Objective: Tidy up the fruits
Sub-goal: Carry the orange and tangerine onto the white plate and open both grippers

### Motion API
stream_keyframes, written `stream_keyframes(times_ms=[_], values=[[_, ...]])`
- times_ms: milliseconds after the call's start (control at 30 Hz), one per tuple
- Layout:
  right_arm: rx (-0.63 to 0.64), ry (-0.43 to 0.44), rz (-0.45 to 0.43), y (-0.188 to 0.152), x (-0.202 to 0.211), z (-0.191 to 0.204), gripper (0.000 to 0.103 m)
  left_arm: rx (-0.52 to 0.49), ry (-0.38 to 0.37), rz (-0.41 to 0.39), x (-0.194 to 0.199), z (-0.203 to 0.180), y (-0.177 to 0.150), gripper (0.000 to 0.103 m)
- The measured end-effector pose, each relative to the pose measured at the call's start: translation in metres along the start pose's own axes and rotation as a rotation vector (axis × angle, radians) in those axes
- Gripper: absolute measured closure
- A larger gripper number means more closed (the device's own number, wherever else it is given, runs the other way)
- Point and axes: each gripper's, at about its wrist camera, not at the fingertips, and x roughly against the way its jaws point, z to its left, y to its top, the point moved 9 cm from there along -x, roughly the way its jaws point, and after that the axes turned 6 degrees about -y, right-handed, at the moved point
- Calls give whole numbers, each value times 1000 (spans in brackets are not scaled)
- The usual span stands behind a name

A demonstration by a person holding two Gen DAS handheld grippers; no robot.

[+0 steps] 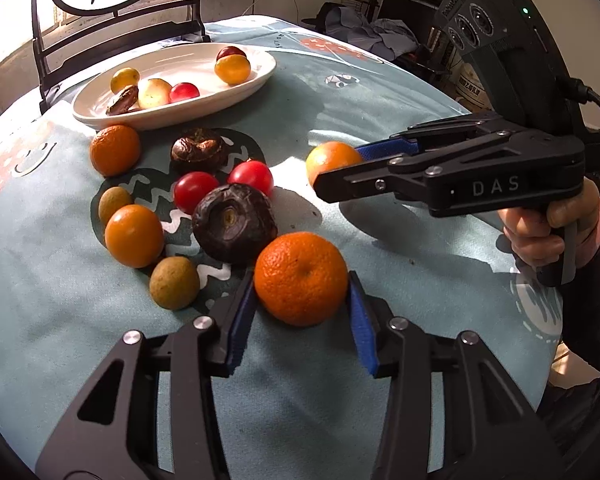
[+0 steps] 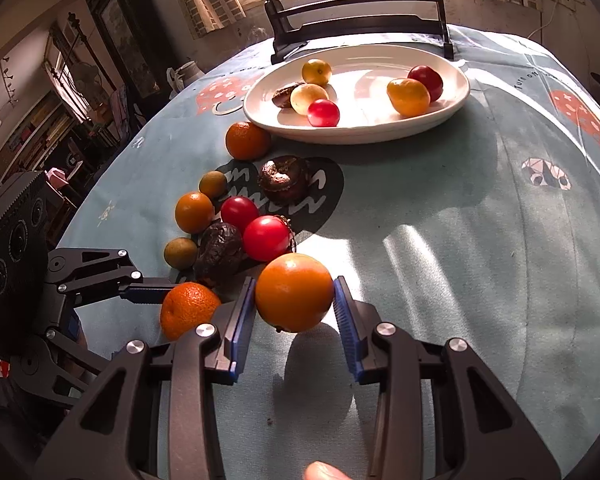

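You've got fruit in both hands' reach right now. Your right tongs (image 2: 294,294) are clamped on a smooth orange (image 2: 294,292), pads pressed to both flanks, and the shadow on the cloth beneath says it's lifted clear of the surface (image 2: 460,240). Your left tongs (image 1: 300,300) bracket the pebbled mandarin (image 1: 301,278): the left pad touches its skin, the right one sits just beside it, so I can't tell if that grip has closed; the fruit looks to be resting on the cloth. So by my read you're mid-pickup, one piece up, one being taken.

The white plate (image 1: 256,80) waits at the far side, already carrying several small fruits. Between you and it lies the loose cluster: two cherry tomatoes (image 1: 224,184), dark chestnut-like pieces (image 1: 234,222), more small oranges (image 1: 134,236) and greenish-brown little ones (image 1: 174,282).

Next call, I'd say: carry the right-hand orange over the cluster to a bare patch of plate, lower before letting go since it'll roll, then firm up the left squeeze before lifting
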Motion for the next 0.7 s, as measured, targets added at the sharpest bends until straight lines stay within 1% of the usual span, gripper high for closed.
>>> stream_keyframes(times_ms=[133, 233, 300, 367, 400, 433, 533, 633, 700], values=[[-11, 3, 6, -1, -2, -3, 64, 7, 1, -14, 3, 1, 1, 59], [-25, 33, 1, 0, 0, -3, 64, 34, -19, -54, 14, 3, 5, 59], [-31, 41, -42, 6, 7, -4, 64, 63, -51, -108, 27, 6, 13, 59], [-35, 38, -112, 16, 15, -6, 64, 113, -93, -157, 38, 13, 25, 59], [-43, 41, -145, 22, 18, -7, 64, 138, -98, -176, 43, 19, 32, 59], [-55, 43, -174, 29, 20, -9, 64, 160, -92, -192, 47, 27, 42, 59], [-106, 35, -217, 54, 17, -20, 64, 216, -41, -242, 55, 57, 75, 59], [-125, -39, -273, 81, 11, -35, 64, 259, 9, -263, 54, 88, 105, 59], [-123, -68, -295, 98, 4, -42, 64, 264, 59, -265, 47, 105, 122, 59]])
